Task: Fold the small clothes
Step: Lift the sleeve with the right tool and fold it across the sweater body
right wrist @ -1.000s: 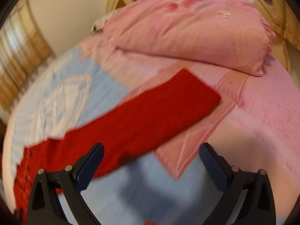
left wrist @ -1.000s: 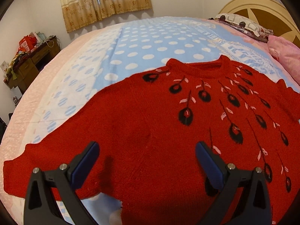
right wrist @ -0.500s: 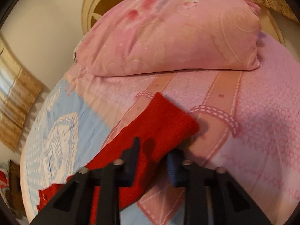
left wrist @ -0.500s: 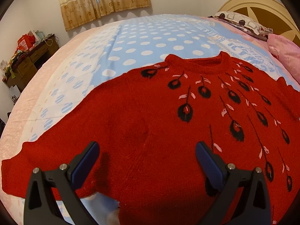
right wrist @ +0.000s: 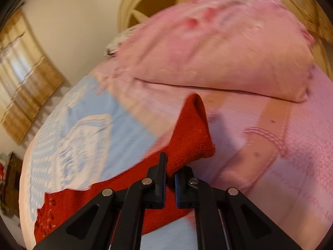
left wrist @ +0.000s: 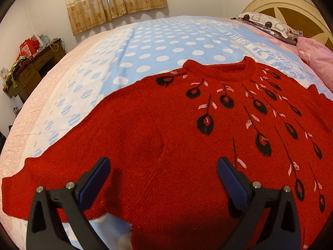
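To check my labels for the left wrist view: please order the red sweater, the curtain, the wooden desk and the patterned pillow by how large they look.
1. red sweater, nearest the camera
2. curtain
3. wooden desk and patterned pillow: similar, both far, not ranked

The left gripper hovers with its jaws spread wide, the blue-padded fingers well apart and gripping nothing. The right gripper has its jaws drawn nearly together, pinching the sleeve between them, with the cuff end lifted beyond the fingertips.
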Demonstrator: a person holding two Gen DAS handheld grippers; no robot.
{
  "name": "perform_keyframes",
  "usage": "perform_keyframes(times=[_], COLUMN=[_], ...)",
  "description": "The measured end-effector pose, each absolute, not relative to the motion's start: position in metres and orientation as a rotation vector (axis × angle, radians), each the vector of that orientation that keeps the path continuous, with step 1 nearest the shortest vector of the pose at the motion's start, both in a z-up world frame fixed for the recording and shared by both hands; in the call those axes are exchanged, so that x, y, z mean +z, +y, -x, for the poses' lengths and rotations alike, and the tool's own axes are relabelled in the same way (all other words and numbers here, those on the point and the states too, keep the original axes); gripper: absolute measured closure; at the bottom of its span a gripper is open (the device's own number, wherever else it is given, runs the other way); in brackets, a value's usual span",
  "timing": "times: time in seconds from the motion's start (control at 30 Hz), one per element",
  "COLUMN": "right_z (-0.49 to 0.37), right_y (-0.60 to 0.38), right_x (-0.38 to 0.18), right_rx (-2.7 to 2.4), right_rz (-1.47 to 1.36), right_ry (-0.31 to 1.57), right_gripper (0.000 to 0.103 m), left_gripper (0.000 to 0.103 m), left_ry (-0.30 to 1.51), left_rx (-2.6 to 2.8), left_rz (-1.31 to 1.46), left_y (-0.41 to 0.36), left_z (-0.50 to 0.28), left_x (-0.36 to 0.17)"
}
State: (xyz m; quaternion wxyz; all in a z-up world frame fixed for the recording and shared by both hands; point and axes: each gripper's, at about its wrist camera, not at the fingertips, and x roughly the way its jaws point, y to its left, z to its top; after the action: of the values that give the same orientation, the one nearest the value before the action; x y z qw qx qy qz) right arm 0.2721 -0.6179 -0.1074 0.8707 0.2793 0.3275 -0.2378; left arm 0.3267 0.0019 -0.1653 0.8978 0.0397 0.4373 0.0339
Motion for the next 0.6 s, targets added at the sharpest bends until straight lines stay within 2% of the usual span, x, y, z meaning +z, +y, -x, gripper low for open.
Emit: perform_keyframes(times=[0.37,0.6], right_z=[-0.306,-0.319], right_y=[-0.492,-0.400], right_x=[-0.037,-0.025], right_rx=[-0.228,-0.063], right_rz=[-0.418,-0.343], right_ry=[0.632,0.645], right_gripper=[0.098,0.098], left_gripper=[0.000,0.000], left_ry=[0.892,0.893], left_rx=[0.023,0.002], left_rz=[-0.056,-0.012], left_y=[0.001,0.006], left_z=[-0.323,-0.323], left_x=[-0.164,-0.163])
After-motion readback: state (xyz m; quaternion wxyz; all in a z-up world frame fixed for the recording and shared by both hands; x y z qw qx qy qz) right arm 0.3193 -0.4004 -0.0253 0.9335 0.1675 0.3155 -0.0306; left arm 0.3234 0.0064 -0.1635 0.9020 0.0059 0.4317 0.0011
